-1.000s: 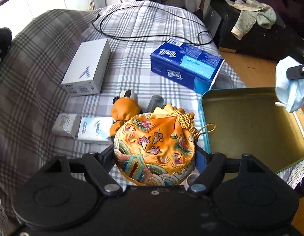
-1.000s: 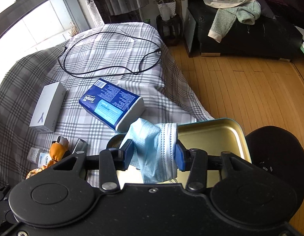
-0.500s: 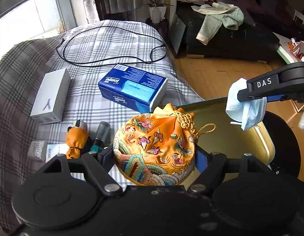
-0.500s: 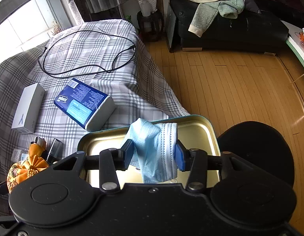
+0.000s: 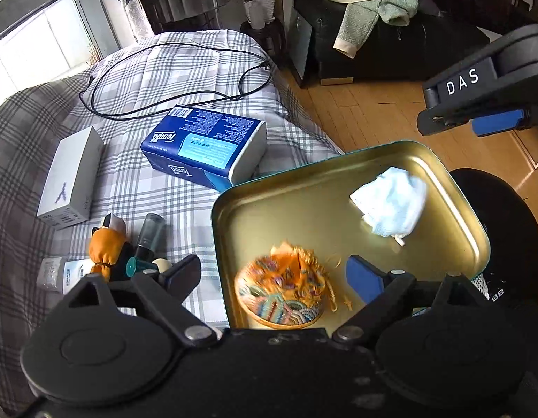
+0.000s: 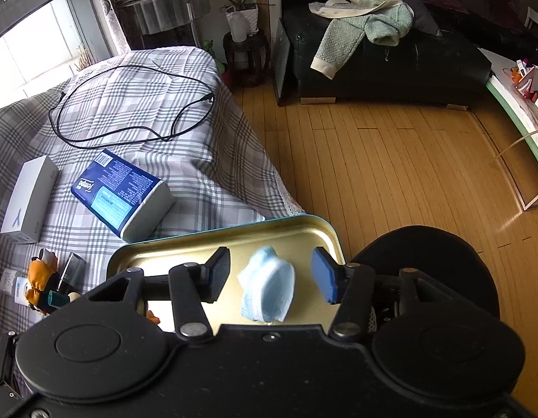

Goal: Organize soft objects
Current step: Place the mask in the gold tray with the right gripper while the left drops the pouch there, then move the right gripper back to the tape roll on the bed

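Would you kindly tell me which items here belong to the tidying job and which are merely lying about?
Job:
- gold metal tray
- embroidered orange pouch
- light blue face mask
- small orange pouch

Lying about:
- blue tissue pack
- white box
- black cable

Daylight enters from a window (image 5: 35, 45) at upper left, blown out to white. A gold tin tray (image 5: 304, 191) gleams with soft glare. An embroidered pouch (image 5: 283, 292) and blue face mask (image 5: 391, 205) appear motion-blurred. Fisheye distortion curves the edges; the far room stays dim.

Glossy metal tin (image 5: 453, 188) — cloth pouch (image 5: 281, 292).
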